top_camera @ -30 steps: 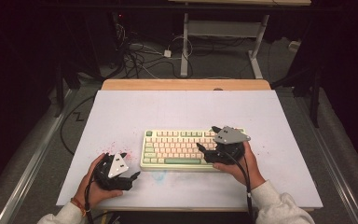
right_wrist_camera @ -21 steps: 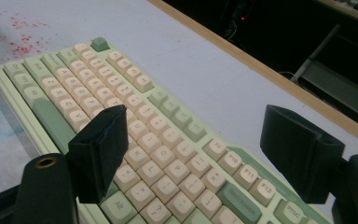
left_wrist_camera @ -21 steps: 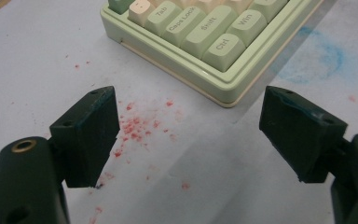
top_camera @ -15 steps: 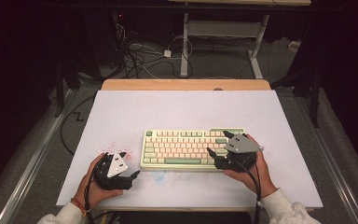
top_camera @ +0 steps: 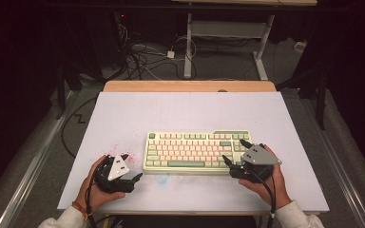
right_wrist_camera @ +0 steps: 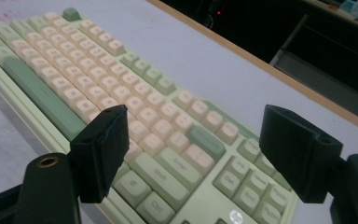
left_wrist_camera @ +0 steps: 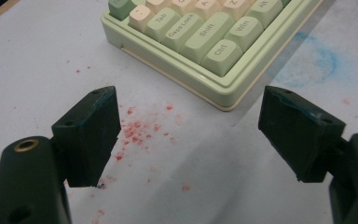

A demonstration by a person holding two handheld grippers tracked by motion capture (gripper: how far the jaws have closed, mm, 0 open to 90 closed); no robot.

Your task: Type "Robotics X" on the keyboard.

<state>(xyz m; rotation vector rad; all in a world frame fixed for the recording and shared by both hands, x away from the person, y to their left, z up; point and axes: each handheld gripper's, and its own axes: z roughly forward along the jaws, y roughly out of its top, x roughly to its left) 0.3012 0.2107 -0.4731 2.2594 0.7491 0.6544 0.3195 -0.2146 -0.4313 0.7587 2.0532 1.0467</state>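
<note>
Keyboard not yet gripped.
The keyboard [top_camera: 197, 151] lies flat mid-table; the right gripper [top_camera: 235, 151] hovers spread wide over its right end, and the left gripper [top_camera: 132, 178], also released, rests near its left corner. Grasping is left.

The right gripper [right_wrist_camera: 191, 154] hangs over the keyboard's [right_wrist_camera: 121, 88] right end, jaws wide apart, nothing between them, above the Enter and Shift keys.

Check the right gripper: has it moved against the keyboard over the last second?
Yes. In the high view the right gripper has slid rightward and toward the person: it was over the keyboard, and now it sits at its right front corner.
</note>
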